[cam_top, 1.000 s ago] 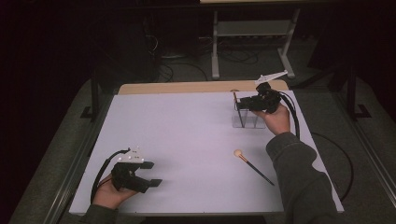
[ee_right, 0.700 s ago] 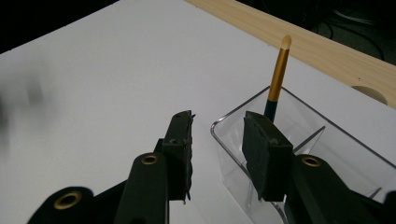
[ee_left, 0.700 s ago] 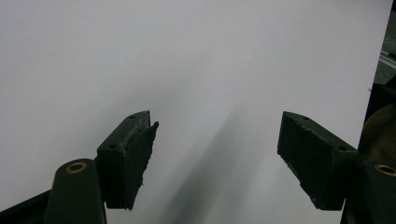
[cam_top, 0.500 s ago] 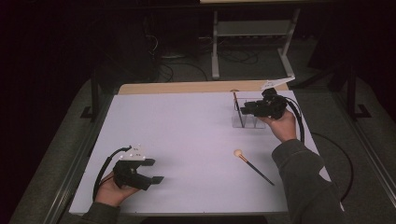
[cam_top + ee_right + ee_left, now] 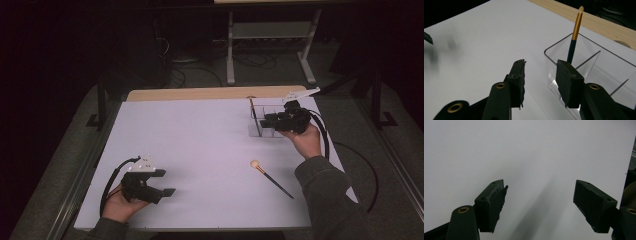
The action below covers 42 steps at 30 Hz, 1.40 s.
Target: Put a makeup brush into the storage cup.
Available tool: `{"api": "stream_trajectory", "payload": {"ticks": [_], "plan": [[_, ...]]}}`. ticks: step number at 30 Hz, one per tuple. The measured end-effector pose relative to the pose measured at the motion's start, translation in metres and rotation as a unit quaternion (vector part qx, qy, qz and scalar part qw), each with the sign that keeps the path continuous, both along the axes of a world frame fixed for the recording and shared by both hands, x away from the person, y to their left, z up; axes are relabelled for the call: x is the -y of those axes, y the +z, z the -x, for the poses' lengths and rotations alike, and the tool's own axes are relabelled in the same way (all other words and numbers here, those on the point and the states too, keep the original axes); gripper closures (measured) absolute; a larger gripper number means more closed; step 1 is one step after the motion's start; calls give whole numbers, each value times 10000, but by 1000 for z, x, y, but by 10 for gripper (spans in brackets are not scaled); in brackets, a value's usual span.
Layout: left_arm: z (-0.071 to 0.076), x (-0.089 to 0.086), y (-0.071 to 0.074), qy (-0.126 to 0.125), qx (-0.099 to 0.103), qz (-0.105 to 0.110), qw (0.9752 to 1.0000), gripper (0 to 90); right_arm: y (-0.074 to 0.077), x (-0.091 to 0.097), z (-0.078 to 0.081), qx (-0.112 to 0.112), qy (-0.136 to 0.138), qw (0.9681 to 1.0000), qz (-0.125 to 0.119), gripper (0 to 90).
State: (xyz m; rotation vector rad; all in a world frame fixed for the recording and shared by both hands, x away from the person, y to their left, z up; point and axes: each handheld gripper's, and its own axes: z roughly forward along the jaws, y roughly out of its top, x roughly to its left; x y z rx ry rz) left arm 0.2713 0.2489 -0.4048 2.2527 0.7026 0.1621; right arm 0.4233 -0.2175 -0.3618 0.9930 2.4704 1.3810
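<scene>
A clear compartment box (image 5: 266, 132) stands at the table's back right, and a dark-handled brush (image 5: 254, 111) with a gold band leans upright in it. My right gripper (image 5: 268, 121) hovers just right of the box; its jaws have just been opening, with nothing between them. In the right gripper view the box (image 5: 587, 65) and brush (image 5: 574, 37) lie just beyond my right gripper (image 5: 541, 81). A second brush (image 5: 271, 177) lies flat on the white table. My left gripper (image 5: 164, 183) rests at the front left, open and empty, and in its own view the left gripper (image 5: 540, 202) faces bare white table.
The white tabletop (image 5: 200, 145) ends at a wooden strip (image 5: 210, 93) along the back. A metal stand (image 5: 270, 35) and cables sit on the dark floor behind. Black cables trail from both grippers.
My right gripper has drawn a little nearer to the person and lower, its jaws wider apart. The brush stays in the box. The left hand has not moved.
</scene>
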Motion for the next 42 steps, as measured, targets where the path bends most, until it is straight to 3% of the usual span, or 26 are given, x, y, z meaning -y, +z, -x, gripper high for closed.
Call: {"api": "stream_trajectory", "payload": {"ticks": [23, 42], "plan": [[1, -4, 0, 74, 22, 2, 10000, 243, 1, 1, 19, 35, 91, 9999, 126, 466], [2, -8, 1, 97, 92, -14, 9999, 242, -1, -5, 30, -73, 186, 9992, 335, 377]]}}
